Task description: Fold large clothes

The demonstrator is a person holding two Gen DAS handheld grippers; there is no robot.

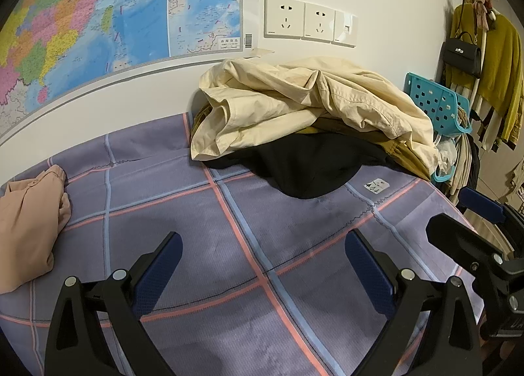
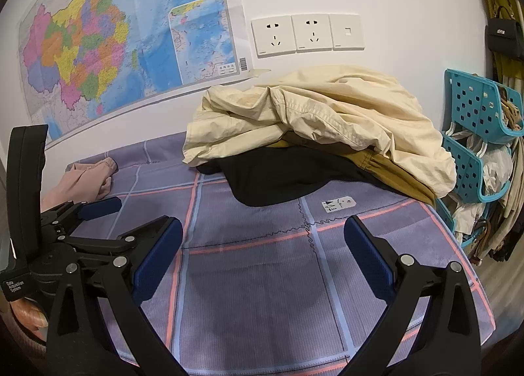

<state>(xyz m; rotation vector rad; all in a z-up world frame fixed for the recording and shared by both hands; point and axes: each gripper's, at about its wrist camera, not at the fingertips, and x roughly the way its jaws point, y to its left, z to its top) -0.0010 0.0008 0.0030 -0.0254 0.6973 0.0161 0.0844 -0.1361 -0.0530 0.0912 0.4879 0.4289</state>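
A heap of clothes lies at the far side of the purple checked cloth (image 1: 249, 245) (image 2: 262, 277), against the wall: a cream garment (image 1: 304, 101) (image 2: 321, 117) on top, a black one (image 1: 308, 166) (image 2: 275, 176) and an olive one (image 2: 399, 173) under it. A pink garment (image 1: 29, 225) (image 2: 85, 176) lies at the left. My left gripper (image 1: 263, 251) hovers open over bare cloth, nothing between its fingers. My right gripper (image 2: 263, 238) is open too, also empty, short of the black garment. Each gripper shows in the other's view: right gripper (image 1: 465, 215), left gripper (image 2: 98, 209).
A map (image 2: 114, 42) and wall sockets (image 2: 308, 34) are on the wall behind. A teal basket rack (image 1: 439, 107) (image 2: 475, 134) stuffed with items stands at the right edge, with hanging clothes and a black bag (image 1: 461, 53) beyond. A small tag (image 2: 339, 204) lies on the cloth.
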